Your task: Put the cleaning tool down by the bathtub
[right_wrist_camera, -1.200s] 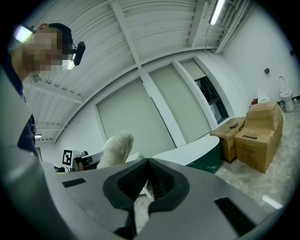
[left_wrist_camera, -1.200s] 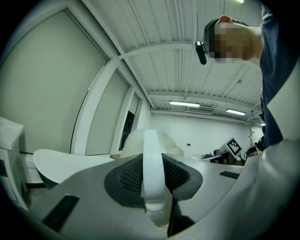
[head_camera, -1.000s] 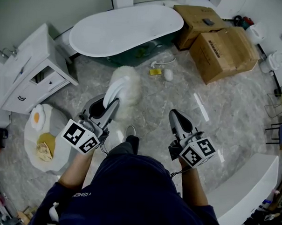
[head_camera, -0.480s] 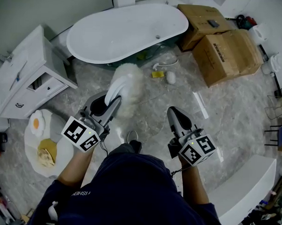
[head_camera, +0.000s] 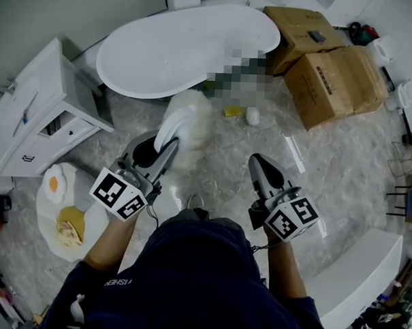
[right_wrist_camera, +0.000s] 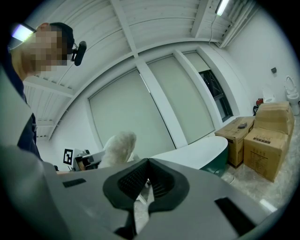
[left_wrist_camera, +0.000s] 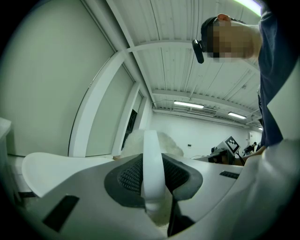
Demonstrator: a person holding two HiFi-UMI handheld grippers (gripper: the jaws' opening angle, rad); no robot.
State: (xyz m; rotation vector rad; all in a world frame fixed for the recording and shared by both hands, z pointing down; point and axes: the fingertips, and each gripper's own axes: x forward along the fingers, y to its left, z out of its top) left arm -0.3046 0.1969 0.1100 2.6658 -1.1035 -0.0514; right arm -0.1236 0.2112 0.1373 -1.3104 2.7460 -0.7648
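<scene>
Two grippers show in the head view, held out in front of me over the marbled floor [head_camera: 328,166]. My left gripper [head_camera: 164,146] has its fingers clenched on the white handle of the cleaning tool [head_camera: 186,122], a fluffy pale duster. The duster's head points toward the bathtub [head_camera: 170,50] and sits just short of its near side. My right gripper [head_camera: 261,171] is well apart from the tool, off to the right. Two cardboard boxes [head_camera: 336,74] stand right of the tub, and a white cabinet [head_camera: 38,112] stands left of it.

From the left gripper view, the handle runs upright between my fingers [left_wrist_camera: 183,176]. Both pads press on it, and the fluffy head rises beyond their tips.

From the right gripper view, my fingers are clenched together with nothing between them. The duster, bathtub and boxes lie beyond.
</scene>
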